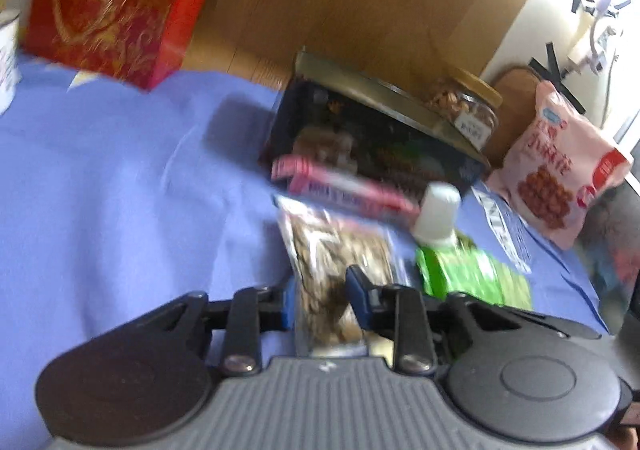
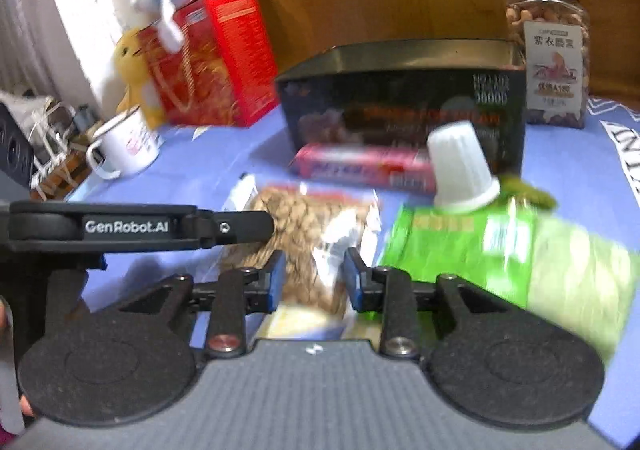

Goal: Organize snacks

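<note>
Left gripper (image 1: 320,292) pinches clear seed bag (image 1: 334,250); right gripper (image 2: 314,276) jaws straddle it, contact unclear.

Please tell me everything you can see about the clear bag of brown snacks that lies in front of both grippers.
The clear bag of brown snacks is a transparent, crinkly plastic pouch filled with small light-brown pieces. It lies flat on the blue cloth, lengthwise toward the cameras, between the pink box and the green pouch. Its near end sits between the blue pads of the left gripper and of the right gripper. Blur hides whether the pads press it.
</note>
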Action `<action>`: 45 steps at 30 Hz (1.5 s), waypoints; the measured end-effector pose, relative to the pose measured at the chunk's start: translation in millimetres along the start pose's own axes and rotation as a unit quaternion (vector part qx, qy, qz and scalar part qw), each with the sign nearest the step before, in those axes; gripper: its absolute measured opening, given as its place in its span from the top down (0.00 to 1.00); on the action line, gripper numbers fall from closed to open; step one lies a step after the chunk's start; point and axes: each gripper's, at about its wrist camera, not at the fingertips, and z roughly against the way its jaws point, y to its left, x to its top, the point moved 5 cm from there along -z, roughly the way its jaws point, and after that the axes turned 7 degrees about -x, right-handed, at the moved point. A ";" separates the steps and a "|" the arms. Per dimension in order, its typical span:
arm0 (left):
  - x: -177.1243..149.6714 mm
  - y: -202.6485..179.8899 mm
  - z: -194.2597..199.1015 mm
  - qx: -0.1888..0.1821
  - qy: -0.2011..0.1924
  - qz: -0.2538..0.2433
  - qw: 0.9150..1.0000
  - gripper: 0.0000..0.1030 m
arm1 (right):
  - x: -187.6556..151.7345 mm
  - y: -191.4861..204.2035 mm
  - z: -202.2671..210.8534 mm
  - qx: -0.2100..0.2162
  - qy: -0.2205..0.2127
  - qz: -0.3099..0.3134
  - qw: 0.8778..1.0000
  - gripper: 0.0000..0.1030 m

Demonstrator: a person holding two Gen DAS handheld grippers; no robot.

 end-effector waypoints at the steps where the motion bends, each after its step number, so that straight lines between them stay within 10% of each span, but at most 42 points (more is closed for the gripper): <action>1: -8.2 -0.8 5.3 -0.003 0.004 0.003 1.000 0.75 | -7.3 4.0 7.3 -0.002 -0.001 0.008 1.000 0.65; 15: -44.7 -3.3 51.8 -0.013 0.009 0.021 1.000 0.73 | -20.8 7.5 58.0 0.020 -0.031 -0.020 0.999 0.67; 28: -37.4 7.9 51.1 -0.004 0.003 0.014 1.000 0.77 | -16.0 1.3 5.9 0.042 0.004 -0.045 0.998 0.68; 45: -100.6 -8.6 103.2 -0.055 0.036 -0.054 0.996 0.82 | -94.0 3.6 98.4 0.095 0.026 -0.097 0.990 0.79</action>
